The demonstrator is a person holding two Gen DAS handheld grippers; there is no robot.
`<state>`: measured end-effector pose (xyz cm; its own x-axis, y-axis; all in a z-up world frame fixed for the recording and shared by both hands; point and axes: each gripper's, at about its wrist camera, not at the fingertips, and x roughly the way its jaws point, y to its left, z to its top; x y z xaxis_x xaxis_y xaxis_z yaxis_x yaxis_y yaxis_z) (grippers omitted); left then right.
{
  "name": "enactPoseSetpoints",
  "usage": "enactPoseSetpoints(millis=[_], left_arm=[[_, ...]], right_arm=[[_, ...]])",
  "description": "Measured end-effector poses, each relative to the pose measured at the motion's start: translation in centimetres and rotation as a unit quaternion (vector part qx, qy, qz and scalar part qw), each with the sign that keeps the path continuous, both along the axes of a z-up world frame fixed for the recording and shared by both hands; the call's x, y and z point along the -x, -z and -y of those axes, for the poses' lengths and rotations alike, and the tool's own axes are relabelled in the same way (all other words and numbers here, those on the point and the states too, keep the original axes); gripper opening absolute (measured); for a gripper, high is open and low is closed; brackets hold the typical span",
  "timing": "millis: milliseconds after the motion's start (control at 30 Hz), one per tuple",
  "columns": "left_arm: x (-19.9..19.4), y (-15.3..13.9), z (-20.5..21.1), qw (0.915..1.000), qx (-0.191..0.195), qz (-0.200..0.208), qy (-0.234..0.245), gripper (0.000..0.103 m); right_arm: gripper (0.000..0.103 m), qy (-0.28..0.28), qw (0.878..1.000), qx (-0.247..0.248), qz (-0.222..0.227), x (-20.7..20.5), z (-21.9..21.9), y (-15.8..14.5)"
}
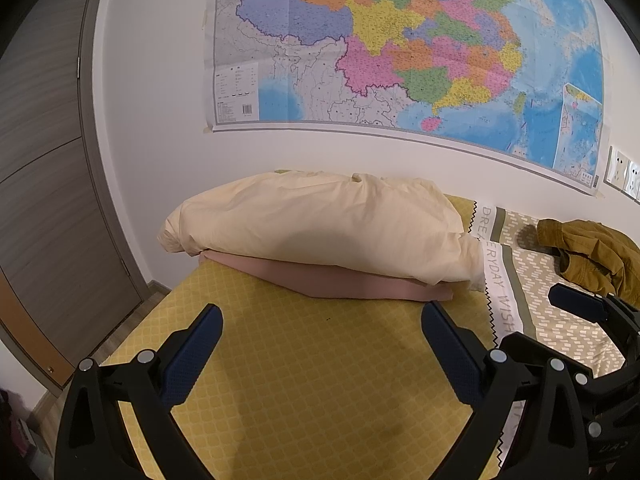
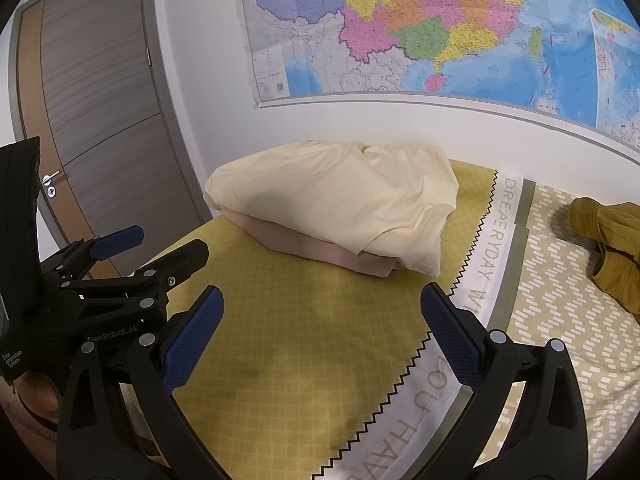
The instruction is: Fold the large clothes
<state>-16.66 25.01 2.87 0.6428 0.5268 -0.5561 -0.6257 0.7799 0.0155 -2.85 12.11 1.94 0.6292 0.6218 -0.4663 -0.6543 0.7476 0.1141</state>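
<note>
A folded cream garment [image 1: 320, 228] [image 2: 336, 208] lies on top of a folded pink garment [image 1: 352, 280] [image 2: 312, 252] at the far side of the bed, against the wall. A crumpled mustard-brown garment [image 1: 592, 252] [image 2: 612, 248] lies at the right. My left gripper [image 1: 322, 316] is open and empty above the yellow bedspread [image 1: 320, 380], short of the stack. My right gripper [image 2: 322, 304] is open and empty, also short of the stack. The left gripper [image 2: 156, 244] shows in the right wrist view at the left, and the right gripper [image 1: 588, 304] shows in the left wrist view at the right.
The bed has a yellow patterned section [image 2: 280, 360], a white lettered band [image 2: 420, 392] and a beige patterned section [image 2: 560, 320]. A large wall map [image 1: 400, 40] hangs behind it. A wood door [image 2: 100, 100] stands at the left. Wall sockets [image 1: 624, 172] are at the far right.
</note>
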Motion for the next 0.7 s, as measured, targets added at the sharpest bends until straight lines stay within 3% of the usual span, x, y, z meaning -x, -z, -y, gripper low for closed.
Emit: enactPoseSetpoints(millis=[700], left_arm=[[0.23, 0.27, -0.08, 1.0000, -0.005, 0.000, -0.001, 0.096]], right_arm=[[0.097, 0.003, 1.000, 0.003, -0.003, -0.06, -0.21, 0.01]])
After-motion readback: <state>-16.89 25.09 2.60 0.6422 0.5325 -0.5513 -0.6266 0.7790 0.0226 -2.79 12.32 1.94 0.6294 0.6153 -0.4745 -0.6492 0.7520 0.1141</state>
